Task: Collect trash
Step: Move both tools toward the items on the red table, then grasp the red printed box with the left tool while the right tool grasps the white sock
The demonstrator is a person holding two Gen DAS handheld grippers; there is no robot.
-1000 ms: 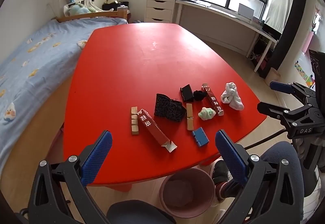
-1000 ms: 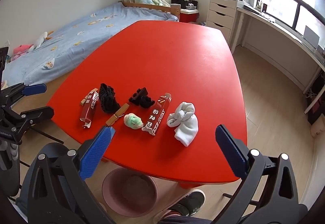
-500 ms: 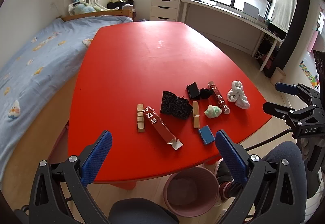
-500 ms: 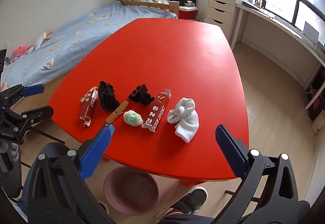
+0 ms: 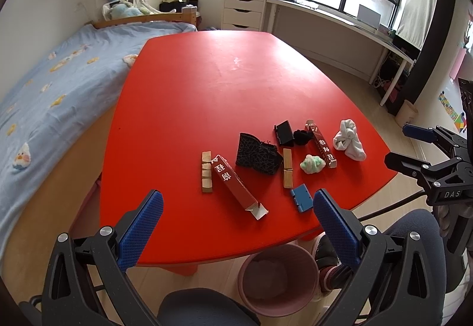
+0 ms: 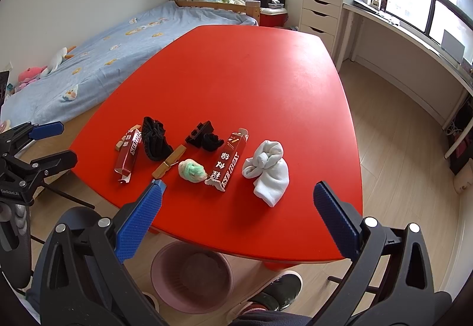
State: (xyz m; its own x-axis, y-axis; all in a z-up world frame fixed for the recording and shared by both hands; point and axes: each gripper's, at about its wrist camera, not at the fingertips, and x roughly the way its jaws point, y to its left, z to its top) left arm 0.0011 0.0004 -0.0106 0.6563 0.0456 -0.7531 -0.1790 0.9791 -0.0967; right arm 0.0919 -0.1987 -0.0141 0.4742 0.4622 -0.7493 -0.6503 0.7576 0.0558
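Hovering spread wide, gripping nothing: left gripper (image 5: 238, 209) and right gripper (image 6: 238, 201), near the pink bin (image 6: 192, 281). Lying above the bin on the red table (image 6: 251, 74): green-white wad (image 6: 192, 170), red cartons (image 6: 226, 161).

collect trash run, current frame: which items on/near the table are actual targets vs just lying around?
Job items, by my read:
- red carton near the left gripper, end torn open
- second red carton, end torn open
- crumpled green-white wad
- pink bin under the table edge

Probably just lying about:
- white sock
- black patterned cloth
- wooden blocks
- wooden clip
- small blue box

Both grippers open, empty.
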